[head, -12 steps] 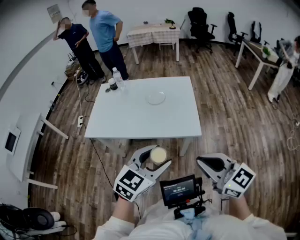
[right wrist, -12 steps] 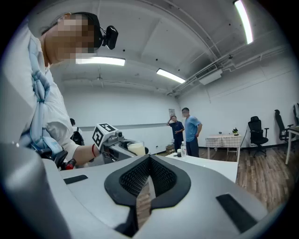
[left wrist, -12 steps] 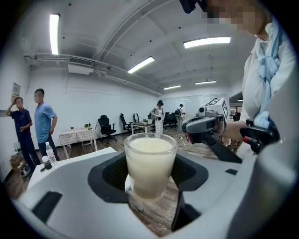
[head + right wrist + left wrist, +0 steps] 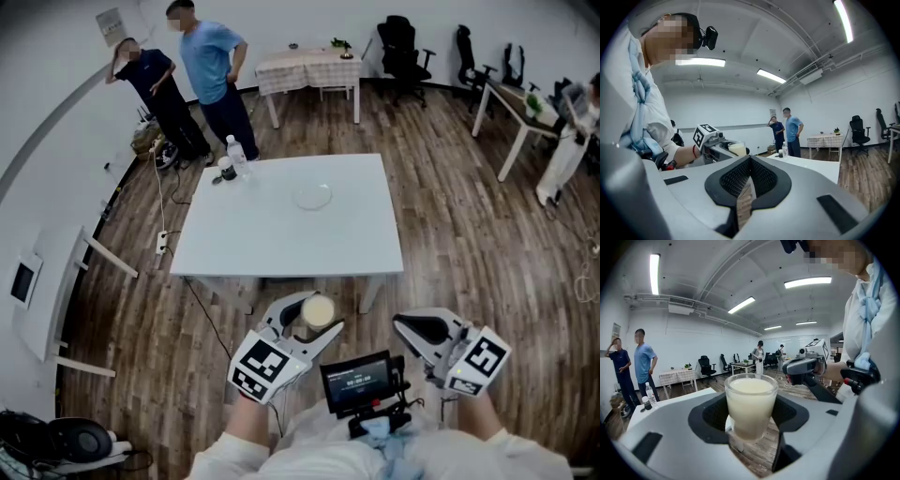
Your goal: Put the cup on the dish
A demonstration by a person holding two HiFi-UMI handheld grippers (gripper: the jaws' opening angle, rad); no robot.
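Observation:
My left gripper (image 4: 307, 317) is shut on a clear glass cup (image 4: 317, 311) full of milky liquid, held upright close to my body, short of the white table's (image 4: 272, 239) near edge. In the left gripper view the cup (image 4: 751, 404) stands between the two dark pads, which press on its sides. A clear glass dish (image 4: 311, 196) lies on the table, toward its far side, well ahead of the cup. My right gripper (image 4: 414, 328) hangs at the right, shut with nothing in it; in its own view the jaws (image 4: 749, 180) meet and the cup (image 4: 737, 149) shows off to the left.
A water bottle (image 4: 235, 155) and a small dark object (image 4: 225, 172) stand at the table's far left corner. Two people (image 4: 192, 75) stand beyond it. A screen device (image 4: 358, 382) hangs at my chest. Office chairs and other tables line the far wall.

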